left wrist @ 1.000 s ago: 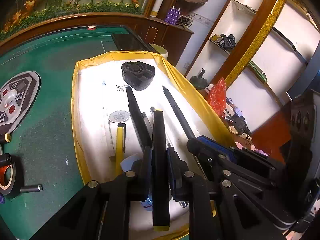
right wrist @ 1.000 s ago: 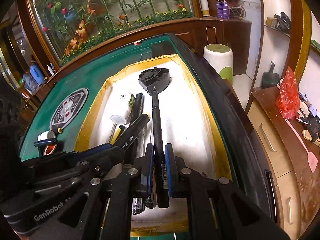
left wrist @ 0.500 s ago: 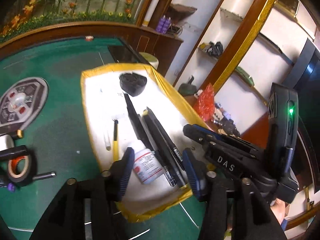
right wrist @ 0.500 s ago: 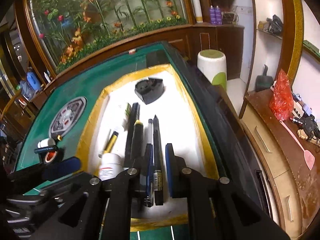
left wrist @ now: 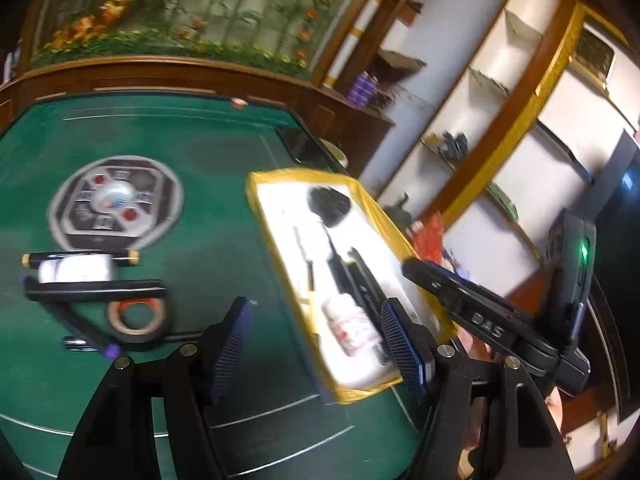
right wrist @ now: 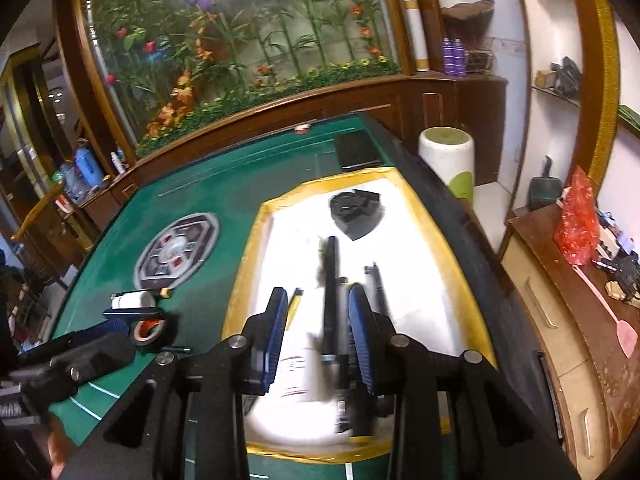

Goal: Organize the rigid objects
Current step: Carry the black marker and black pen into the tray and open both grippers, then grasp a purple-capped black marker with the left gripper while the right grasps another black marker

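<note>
A white tray with a yellow rim [left wrist: 276,236] [right wrist: 248,264] lies on the green table. In it lie several black pens [left wrist: 348,276] [right wrist: 331,288], a white bottle [left wrist: 352,324] [right wrist: 296,364], a yellow-tipped pen [right wrist: 295,300] and a black round part [left wrist: 328,204] [right wrist: 355,210]. My left gripper [left wrist: 316,348] is open and empty, above the tray's near left edge. My right gripper [right wrist: 318,332] is open and empty over the pens and bottle. The right gripper's body [left wrist: 492,320] shows in the left wrist view.
Left of the tray lie a roll of tape [left wrist: 136,316] [right wrist: 150,330], a white tube [left wrist: 76,268] [right wrist: 134,300], a black marker [left wrist: 96,290] and a round control panel [left wrist: 116,200] [right wrist: 178,250]. A dark phone [right wrist: 356,150] lies at the far edge. Shelves stand on the right.
Both grippers opened, released their pens into the tray and pulled back and up. The left gripper swung left toward the tape and tube.
</note>
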`<action>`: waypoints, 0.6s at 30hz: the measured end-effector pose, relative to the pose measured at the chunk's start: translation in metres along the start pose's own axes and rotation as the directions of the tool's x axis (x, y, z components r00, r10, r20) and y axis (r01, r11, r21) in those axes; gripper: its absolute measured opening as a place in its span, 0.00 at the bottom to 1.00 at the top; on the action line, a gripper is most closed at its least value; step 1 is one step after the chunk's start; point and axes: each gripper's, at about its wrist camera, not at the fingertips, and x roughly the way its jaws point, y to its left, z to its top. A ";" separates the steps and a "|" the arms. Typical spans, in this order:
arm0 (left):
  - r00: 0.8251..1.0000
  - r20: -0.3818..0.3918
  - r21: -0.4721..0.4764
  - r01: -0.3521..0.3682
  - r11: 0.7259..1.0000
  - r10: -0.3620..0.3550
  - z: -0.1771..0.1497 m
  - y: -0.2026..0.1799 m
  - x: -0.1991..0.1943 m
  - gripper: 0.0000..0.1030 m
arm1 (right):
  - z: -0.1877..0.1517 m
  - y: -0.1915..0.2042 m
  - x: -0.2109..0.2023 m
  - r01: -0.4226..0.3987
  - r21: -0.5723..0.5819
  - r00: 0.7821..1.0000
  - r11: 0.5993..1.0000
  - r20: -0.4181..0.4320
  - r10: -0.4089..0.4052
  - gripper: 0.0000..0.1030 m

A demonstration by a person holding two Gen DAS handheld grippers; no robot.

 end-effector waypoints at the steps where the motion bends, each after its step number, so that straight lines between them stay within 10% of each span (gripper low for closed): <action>1: 1.000 0.011 -0.010 -0.010 1.000 0.010 0.000 0.006 -0.005 0.68 | -0.001 0.003 -0.001 -0.014 -0.003 1.000 1.000 0.000 0.014 0.30; 10: 0.965 0.115 -0.100 -0.226 0.969 0.237 -0.014 0.091 -0.049 0.72 | -0.016 0.080 0.027 -0.257 -0.081 0.960 0.963 -0.133 0.245 0.36; 18: 0.919 0.098 -0.262 -0.346 0.901 0.382 -0.042 0.178 -0.065 0.72 | -0.025 0.149 0.064 -0.307 -0.154 0.935 0.939 -0.232 0.267 0.39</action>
